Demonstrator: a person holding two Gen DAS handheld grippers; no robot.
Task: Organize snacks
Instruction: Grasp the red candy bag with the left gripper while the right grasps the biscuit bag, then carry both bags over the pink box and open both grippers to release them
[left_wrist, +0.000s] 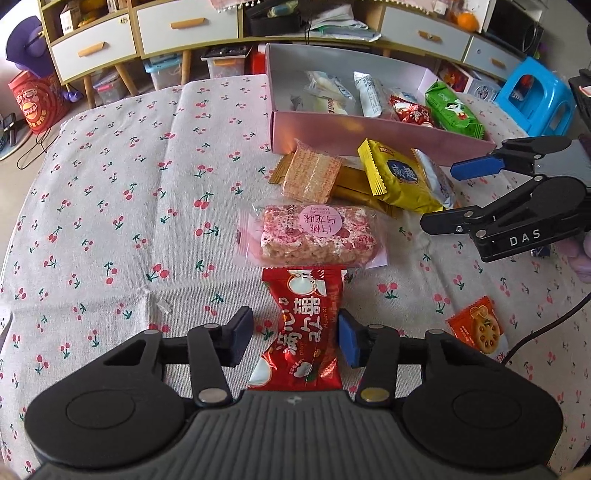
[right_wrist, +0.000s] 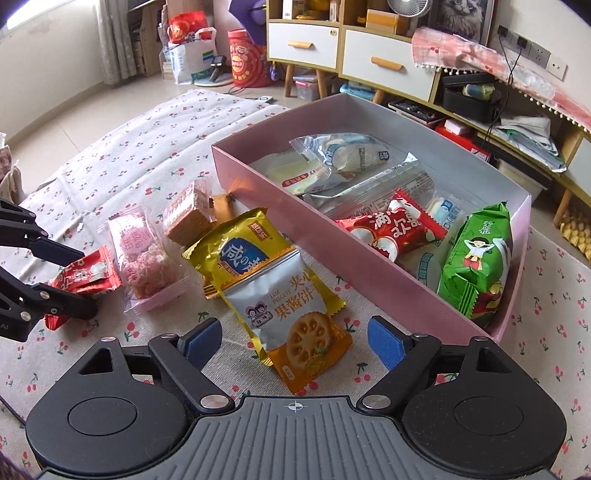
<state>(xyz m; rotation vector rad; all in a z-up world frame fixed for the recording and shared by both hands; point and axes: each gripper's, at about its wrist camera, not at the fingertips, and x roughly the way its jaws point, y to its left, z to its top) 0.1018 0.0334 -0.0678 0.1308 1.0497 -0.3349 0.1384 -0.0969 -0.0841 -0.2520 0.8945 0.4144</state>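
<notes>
A red candy packet (left_wrist: 301, 328) lies on the cherry-print cloth between the fingers of my left gripper (left_wrist: 295, 336). The right pad touches its edge and a strip of cloth shows at the left pad, so the jaws stand open around it. The right wrist view shows the same left gripper (right_wrist: 83, 280) astride the red packet (right_wrist: 86, 275). My right gripper (right_wrist: 293, 341) is open and hangs over a silver and orange jam biscuit packet (right_wrist: 291, 314), with neither pad touching it. A pink box (right_wrist: 295, 206) holding several snacks stands beyond.
A pink rice bar (left_wrist: 317, 236), a wafer (left_wrist: 310, 173) and a yellow packet (left_wrist: 399, 177) lie between the grippers and the pink box (left_wrist: 369, 133). A small orange biscuit packet (left_wrist: 476, 328) lies at the right. Cabinets and a blue stool (left_wrist: 535, 96) stand behind the table.
</notes>
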